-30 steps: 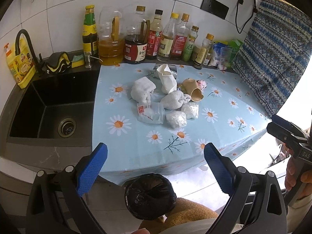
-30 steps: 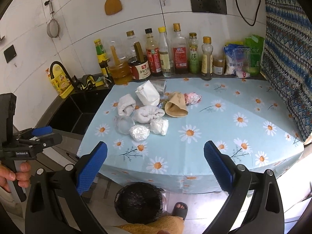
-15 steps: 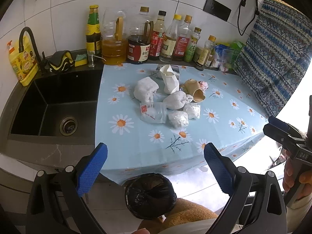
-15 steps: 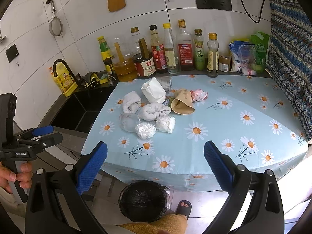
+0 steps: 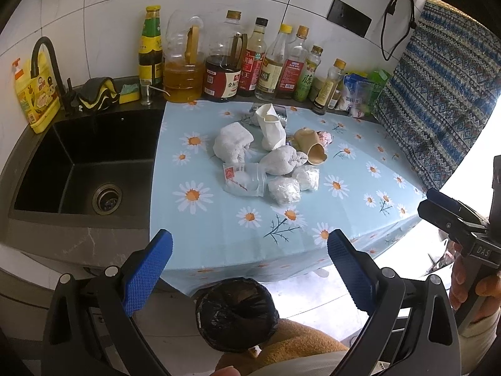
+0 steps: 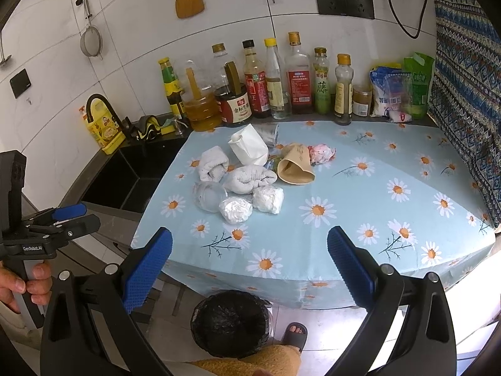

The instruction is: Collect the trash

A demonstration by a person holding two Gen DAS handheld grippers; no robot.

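Two grippers, left gripper point(image 5: 250, 252) and right gripper point(image 6: 250, 252), both spread wide and empty; trash pile point(image 6: 247, 175) straight ahead mid-bench point(image 6: 344, 235), roughly equidistant from both.

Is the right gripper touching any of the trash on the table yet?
Apart. In the right wrist view the right gripper hangs open short of the table edge, with bare tablecloth between its fingers and the nearest wad.
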